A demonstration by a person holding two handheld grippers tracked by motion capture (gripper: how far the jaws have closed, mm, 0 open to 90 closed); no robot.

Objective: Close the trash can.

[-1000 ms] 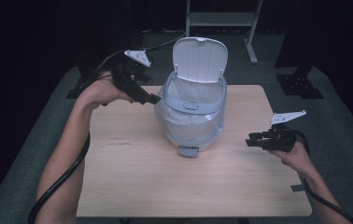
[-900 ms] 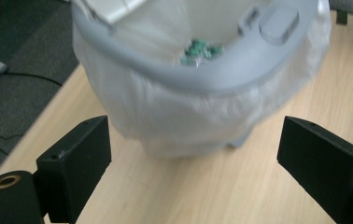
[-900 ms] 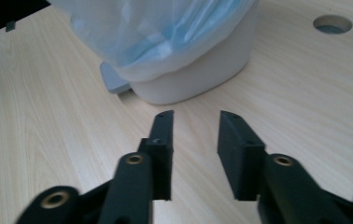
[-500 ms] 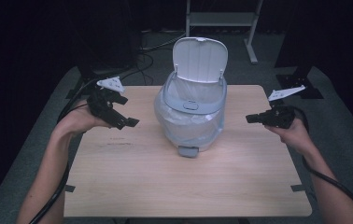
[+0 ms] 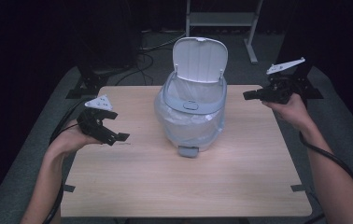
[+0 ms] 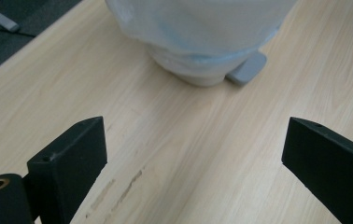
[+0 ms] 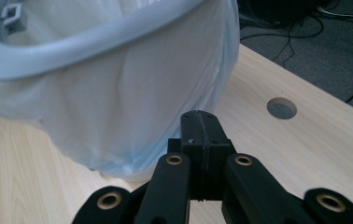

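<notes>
the wooden surface (image 5: pixel 165 186) carries one big thing, a pale bin (image 5: pixel 191 119) standing upright at its middle toward the far edge, lid (image 5: pixel 199 58) flipped up at the back and a thin plastic liner (image 5: pixel 184 126) draped over its grey rim (image 5: pixel 193 100). i judge it light and hollow, stiff in the shell but easy to tip; the liner is soft, slippery and would tear or slide if pinched alone. the rim looks the firmest place to take hold, or the small pedal (image 5: pixel 188 150) at the near foot. my left gripper (image 5: pixel 114 133) sits low at the left, jaws spread apart and empty. my right gripper (image 5: pixel 250 95) hangs at the far right, jaws pressed together on nothing.
</notes>
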